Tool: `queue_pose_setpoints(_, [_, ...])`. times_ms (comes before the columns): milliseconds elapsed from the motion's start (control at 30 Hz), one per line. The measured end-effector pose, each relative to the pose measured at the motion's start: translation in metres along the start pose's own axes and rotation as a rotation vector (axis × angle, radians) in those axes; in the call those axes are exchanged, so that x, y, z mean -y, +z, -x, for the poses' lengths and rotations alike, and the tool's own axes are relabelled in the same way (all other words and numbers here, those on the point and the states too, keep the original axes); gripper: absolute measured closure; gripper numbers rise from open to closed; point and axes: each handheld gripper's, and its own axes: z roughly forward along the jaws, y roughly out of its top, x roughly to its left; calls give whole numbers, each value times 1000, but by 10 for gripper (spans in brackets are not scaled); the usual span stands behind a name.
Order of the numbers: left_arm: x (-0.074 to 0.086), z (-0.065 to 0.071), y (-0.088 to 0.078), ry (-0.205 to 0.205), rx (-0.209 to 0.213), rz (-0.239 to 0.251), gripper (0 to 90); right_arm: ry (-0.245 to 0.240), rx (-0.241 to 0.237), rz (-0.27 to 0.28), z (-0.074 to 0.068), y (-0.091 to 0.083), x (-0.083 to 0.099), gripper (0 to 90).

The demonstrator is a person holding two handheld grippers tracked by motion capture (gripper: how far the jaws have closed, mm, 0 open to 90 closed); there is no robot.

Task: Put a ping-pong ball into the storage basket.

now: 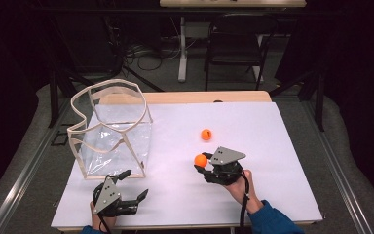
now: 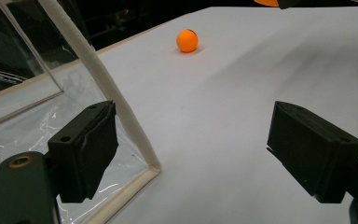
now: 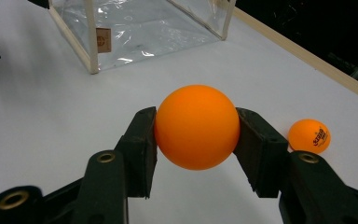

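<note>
Right gripper (image 3: 196, 135): clamped on a smooth orange ball (image 3: 196, 126)
Left gripper (image 2: 193, 154): jaws wide, nothing between, beside clear plastic bag (image 1: 114, 127)
Second orange ball (image 1: 206, 134): loose on white table (image 1: 253, 131)

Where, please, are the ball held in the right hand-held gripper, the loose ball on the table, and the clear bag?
held ball (image 3: 196, 126): right gripper view, middle of its front.
loose ball (image 1: 206, 134): high view, its centre.
clear bag (image 1: 121, 131): high view, on its clear side wall.
</note>
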Motion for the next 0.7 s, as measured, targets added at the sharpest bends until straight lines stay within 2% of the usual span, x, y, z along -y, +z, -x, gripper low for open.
queue_pose_setpoints(700, [0,-1,0,-3,4,4,159,2,-11,4,2,9,-8,511])
